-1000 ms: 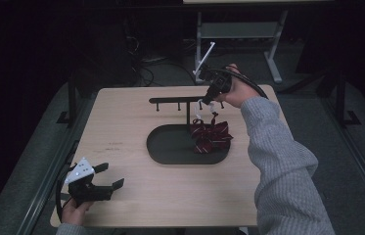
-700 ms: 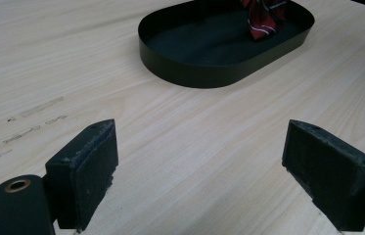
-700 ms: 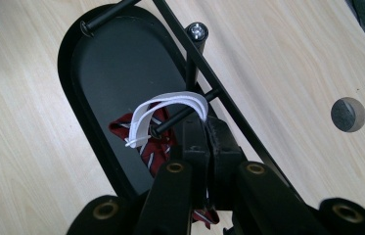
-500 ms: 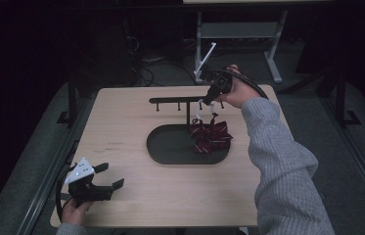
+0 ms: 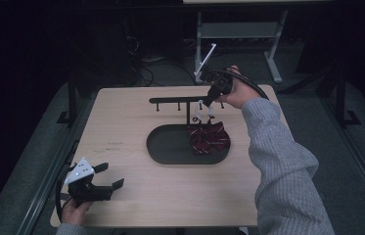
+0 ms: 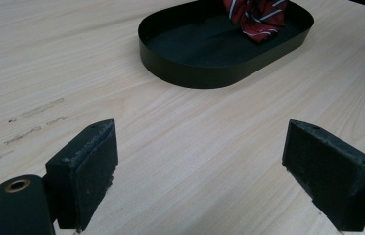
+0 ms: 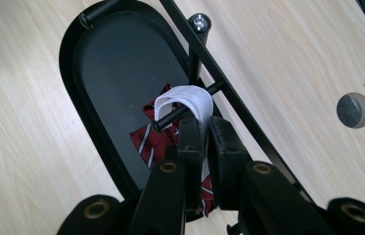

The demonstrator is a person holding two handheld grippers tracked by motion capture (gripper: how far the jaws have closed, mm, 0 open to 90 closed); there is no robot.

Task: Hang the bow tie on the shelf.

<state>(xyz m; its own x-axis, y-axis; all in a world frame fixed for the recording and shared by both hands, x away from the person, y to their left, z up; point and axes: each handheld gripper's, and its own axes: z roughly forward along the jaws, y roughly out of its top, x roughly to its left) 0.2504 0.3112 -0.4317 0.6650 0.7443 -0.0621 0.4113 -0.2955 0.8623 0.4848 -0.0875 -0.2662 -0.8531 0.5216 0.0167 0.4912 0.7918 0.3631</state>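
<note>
We see a light wooden table (image 5: 136,122) in a dark room, grey carpeted floor (image 5: 18,171) around it, and a pale metal desk frame (image 5: 239,32) at upper centre.

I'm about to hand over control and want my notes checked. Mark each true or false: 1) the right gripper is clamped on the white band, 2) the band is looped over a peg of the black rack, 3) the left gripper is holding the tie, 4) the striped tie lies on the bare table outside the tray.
1) True: the right gripper is shut on the white band.
2) True: the band hangs over a peg of the black rack.
3) False: the left gripper is open over the table, holding nothing.
4) False: the striped tie lies at the right end of the black tray.
</note>
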